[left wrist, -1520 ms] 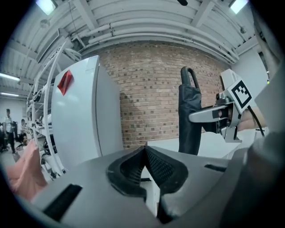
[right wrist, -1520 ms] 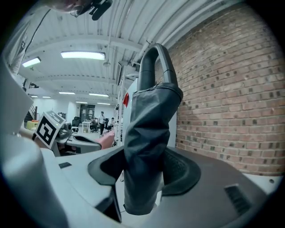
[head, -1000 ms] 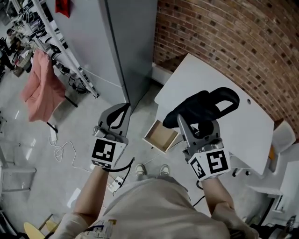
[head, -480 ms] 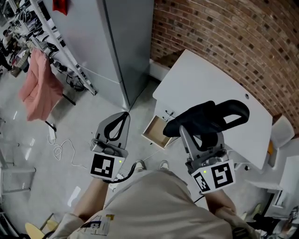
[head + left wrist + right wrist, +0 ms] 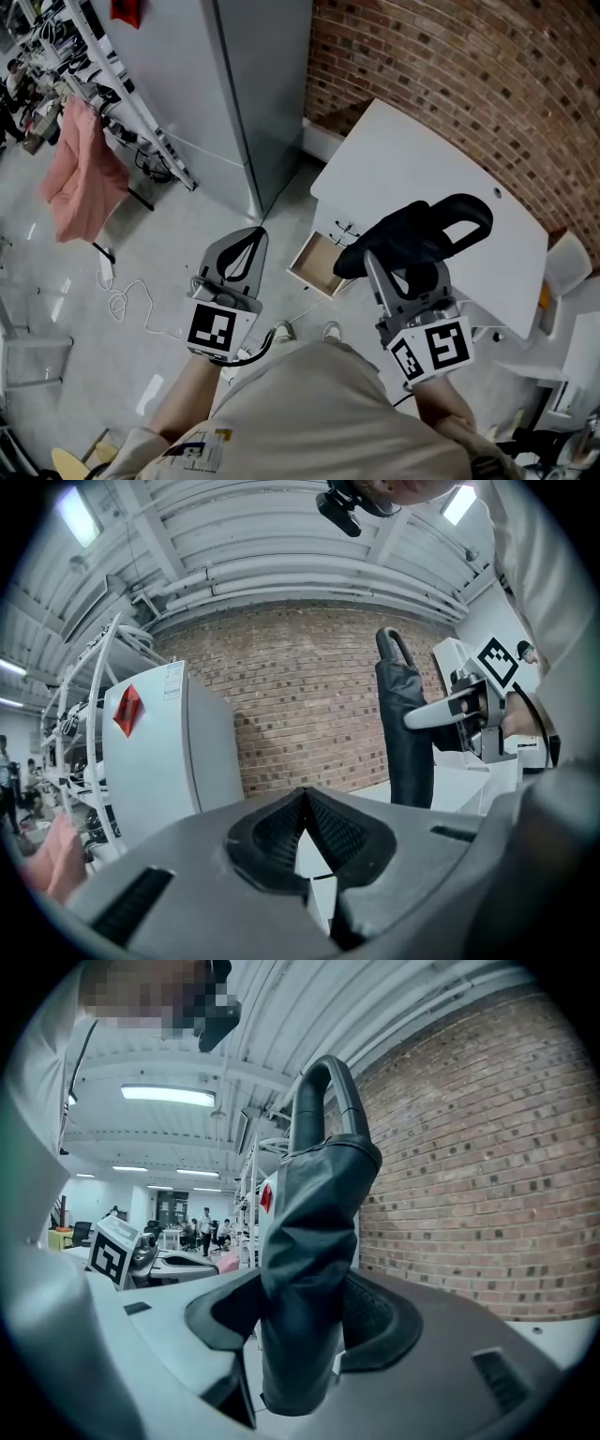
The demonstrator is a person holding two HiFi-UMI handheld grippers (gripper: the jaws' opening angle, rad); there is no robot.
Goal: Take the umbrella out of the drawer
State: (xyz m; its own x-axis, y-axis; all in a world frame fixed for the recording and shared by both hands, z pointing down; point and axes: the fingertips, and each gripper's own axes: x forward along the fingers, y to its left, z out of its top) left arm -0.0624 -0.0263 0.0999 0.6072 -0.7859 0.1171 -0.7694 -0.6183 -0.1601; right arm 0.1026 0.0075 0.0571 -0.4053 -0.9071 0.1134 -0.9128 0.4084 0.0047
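The white table [image 5: 441,169] stands by the brick wall [image 5: 469,66]. A small drawer [image 5: 319,267] sticks out open under it. The black umbrella [image 5: 403,230] is out of the drawer, up over the table, squeezed in the right gripper [image 5: 405,272]. The left gripper [image 5: 246,246] is pinched closed, holding nothing.

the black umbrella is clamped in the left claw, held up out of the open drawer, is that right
Not quite. The black umbrella is clamped in the right claw, not the left, as the right gripper view shows. The left claw is shut with nothing in it. The rest stands: in the head view the umbrella is held up out of the open drawer.
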